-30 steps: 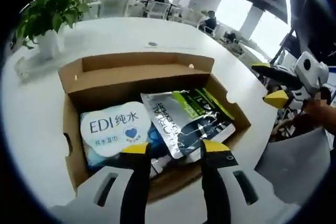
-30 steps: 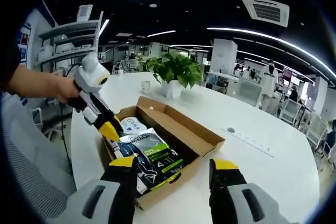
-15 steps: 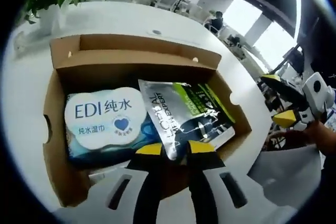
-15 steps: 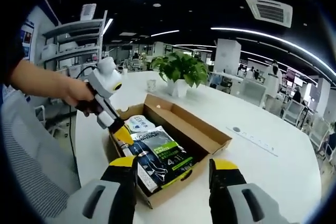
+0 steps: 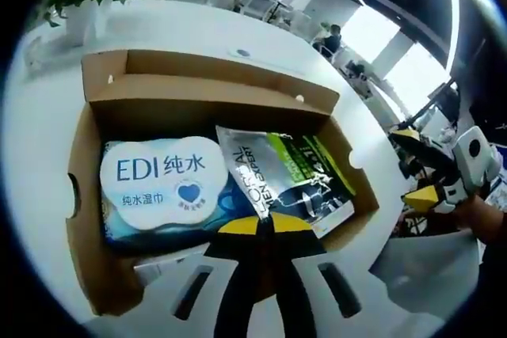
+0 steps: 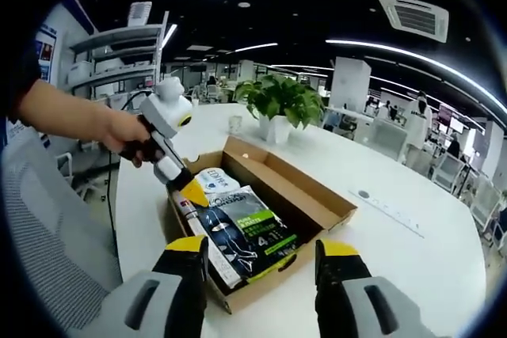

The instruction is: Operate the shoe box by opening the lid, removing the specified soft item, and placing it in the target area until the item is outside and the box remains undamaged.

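Cardboard, brown and lid thrown back, is what I'm working over: the open shoe box (image 5: pixel 206 100) sits on the round white tabletop (image 5: pixel 47 156), with its flap folded away at twelve o'clock in my left gripper view. Inside it, at nine o'clock, lies a soft white-and-blue pack of wet wipes (image 5: pixel 162 184) printed "EDI". Touching it at three o'clock is a silver, black and green foil pouch (image 5: pixel 281 176), flat and tilted slightly.

My left tongs (image 5: pixel 265 225) have their yellow tips pressed together at the near edge of that foil pouch; whether a corner of it is pinched between them I cannot tell. In my right gripper view the left tongs (image 6: pixel 190 195) reach down into the box's near end, my hand (image 6: pixel 131 136) around the white grip.

My right tongs (image 6: pixel 261 255) hang with the yellow tips wide apart and nothing between them, above the box's near corner. In my left gripper view they (image 5: pixel 416 168) hover off at three o'clock, well apart from the box.

A green potted plant (image 6: pixel 281 100) in a white pot stands on the tabletop beyond the box, at twelve o'clock in my right gripper view.
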A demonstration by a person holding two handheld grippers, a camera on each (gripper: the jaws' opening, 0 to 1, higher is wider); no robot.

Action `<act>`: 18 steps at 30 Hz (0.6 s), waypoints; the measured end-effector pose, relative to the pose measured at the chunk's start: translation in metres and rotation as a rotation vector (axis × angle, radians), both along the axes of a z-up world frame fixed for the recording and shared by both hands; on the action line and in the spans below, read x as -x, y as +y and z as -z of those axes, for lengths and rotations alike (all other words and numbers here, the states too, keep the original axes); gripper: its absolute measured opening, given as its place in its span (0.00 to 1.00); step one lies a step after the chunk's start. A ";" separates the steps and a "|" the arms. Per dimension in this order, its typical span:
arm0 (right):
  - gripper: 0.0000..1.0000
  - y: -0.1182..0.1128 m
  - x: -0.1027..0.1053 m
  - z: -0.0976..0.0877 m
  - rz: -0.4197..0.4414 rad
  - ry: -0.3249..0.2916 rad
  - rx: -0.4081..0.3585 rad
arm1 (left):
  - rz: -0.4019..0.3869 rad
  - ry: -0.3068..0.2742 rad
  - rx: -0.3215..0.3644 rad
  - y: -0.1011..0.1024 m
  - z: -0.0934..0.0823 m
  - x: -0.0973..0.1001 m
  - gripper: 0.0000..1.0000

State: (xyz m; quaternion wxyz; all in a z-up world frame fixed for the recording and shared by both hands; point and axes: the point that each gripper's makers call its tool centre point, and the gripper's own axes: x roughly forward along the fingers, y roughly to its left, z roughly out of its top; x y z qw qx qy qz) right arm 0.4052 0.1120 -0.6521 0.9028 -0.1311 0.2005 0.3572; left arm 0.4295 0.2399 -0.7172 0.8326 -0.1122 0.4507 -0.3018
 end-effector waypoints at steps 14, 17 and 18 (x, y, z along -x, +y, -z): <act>0.50 0.007 0.000 0.007 -0.017 0.013 -0.004 | -0.012 -0.006 0.033 -0.003 -0.022 -0.001 0.01; 0.49 0.010 -0.001 0.010 -0.021 0.018 -0.006 | -0.008 -0.017 0.029 -0.004 -0.025 -0.002 0.01; 0.49 0.011 -0.001 0.011 -0.022 0.018 -0.004 | -0.006 -0.019 0.029 -0.004 -0.027 -0.002 0.01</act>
